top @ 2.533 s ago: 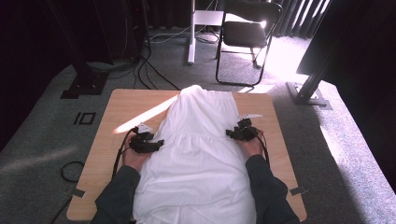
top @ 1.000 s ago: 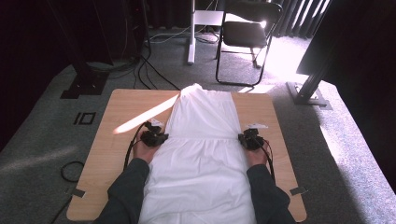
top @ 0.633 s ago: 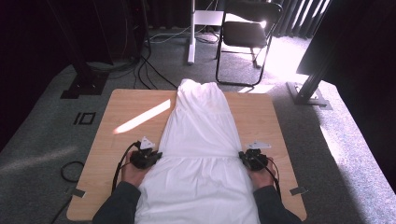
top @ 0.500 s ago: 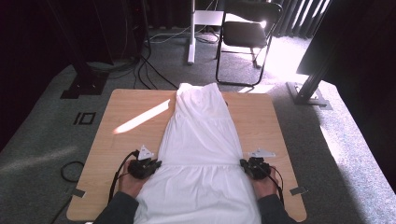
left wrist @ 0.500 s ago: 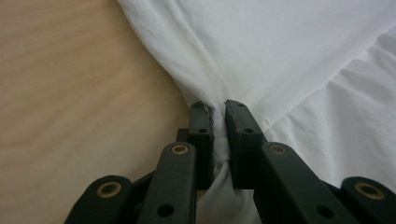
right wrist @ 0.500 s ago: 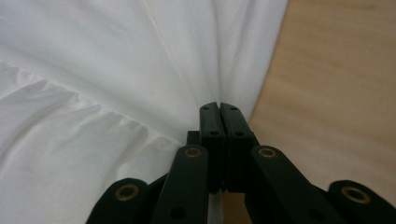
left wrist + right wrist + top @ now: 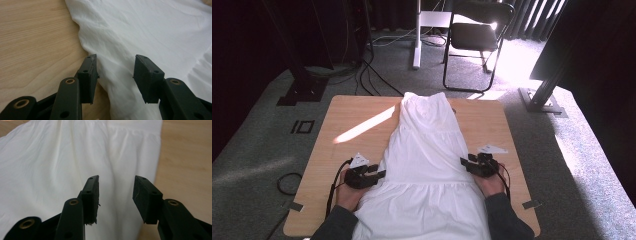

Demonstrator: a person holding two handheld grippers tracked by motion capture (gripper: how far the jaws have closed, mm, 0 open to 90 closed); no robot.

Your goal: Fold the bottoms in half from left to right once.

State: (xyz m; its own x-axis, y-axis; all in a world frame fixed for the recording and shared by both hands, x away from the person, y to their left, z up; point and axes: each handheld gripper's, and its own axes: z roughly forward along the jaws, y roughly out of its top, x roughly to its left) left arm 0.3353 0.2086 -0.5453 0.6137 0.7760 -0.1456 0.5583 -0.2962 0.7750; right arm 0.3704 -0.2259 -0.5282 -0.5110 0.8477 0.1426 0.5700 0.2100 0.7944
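Note:
A white dress (image 7: 427, 160) lies flat along the wooden table (image 7: 357, 115), narrow top far, wide skirt hanging over the near edge. My left gripper (image 7: 379, 174) rests at the dress's left edge. Its jaws have just been opening and stand apart, with the cloth edge (image 7: 110, 75) lying loose between the pads. My right gripper (image 7: 463, 163) sits at the dress's right edge. Its jaws have also just been opening, and the white cloth (image 7: 115, 195) lies below the gap without being pinched.
Bare wood (image 7: 512, 135) shows on both sides of the dress. Beyond the table stand a black chair (image 7: 477, 35), a white post base (image 7: 417, 40) and dark stands with cables on grey carpet.
Both hands drew the dress toward the near edge, stretching it long and narrow. Both grippers then let go of the cloth and their jaws came apart.

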